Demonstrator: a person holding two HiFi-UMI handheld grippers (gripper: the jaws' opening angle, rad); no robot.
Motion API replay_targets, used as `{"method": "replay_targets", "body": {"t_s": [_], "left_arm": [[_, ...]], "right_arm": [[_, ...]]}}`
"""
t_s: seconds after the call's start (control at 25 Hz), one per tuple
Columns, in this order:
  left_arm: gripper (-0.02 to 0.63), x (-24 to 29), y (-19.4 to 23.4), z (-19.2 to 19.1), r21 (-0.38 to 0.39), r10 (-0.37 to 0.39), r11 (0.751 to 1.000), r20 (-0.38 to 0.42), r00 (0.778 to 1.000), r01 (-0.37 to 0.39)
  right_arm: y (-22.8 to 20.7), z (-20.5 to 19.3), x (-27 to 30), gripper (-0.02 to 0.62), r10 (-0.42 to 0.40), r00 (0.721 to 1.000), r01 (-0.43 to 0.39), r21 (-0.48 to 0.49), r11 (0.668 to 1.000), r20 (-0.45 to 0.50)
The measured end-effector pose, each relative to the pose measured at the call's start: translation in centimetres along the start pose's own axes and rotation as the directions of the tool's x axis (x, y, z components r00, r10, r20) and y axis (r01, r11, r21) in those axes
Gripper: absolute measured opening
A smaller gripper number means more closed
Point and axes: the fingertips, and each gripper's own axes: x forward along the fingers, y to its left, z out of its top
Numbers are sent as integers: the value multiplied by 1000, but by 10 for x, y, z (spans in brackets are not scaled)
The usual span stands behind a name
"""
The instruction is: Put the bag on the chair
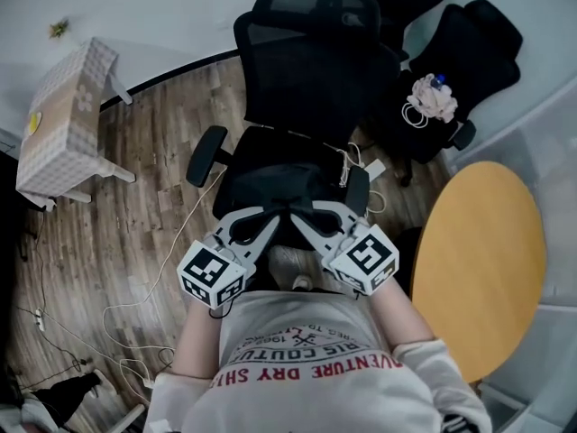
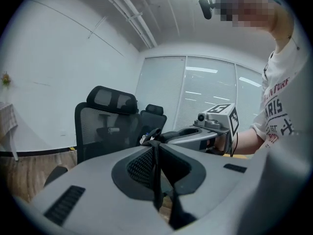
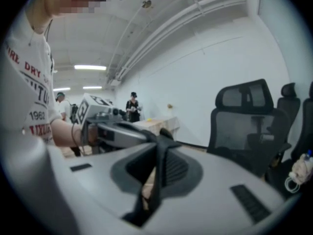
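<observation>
Black fabric bag [image 1: 270,186] hung pinched at top between both tongs, over seat of black mesh office chair [image 1: 311,70]. Dark on dark, so contact with seat could not be told.

Left tongs [image 1: 278,216] clenched on thin black strip of bag. Right tongs [image 1: 300,215] clenched likewise, tips close together.

Judged good practice:
- lower both tongs together, level
- centre bag well back on seat, off front edge
- release only once weight settled, both sides at once
- keep clear of white cable [image 1: 345,165] beside seat
</observation>
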Motion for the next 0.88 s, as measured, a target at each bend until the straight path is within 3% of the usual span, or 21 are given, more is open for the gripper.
{"method": "replay_targets", "body": {"t_s": [0.28,0.56,0.88], "left_arm": [[57,58,80,20,32,-124,991,-73,990,127],[58,102,139,34,32,-273,959,-161,949,281],[58,142,180,19,-2,-339,937,-235,911,348]], "right_arm": [[-83,17,53,46,-117,993,117,55,992,3],[-143,26,91,46,-231,972,236,125,964,-50],[-190,5,118,48,-293,948,312,192,930,-120]]}}
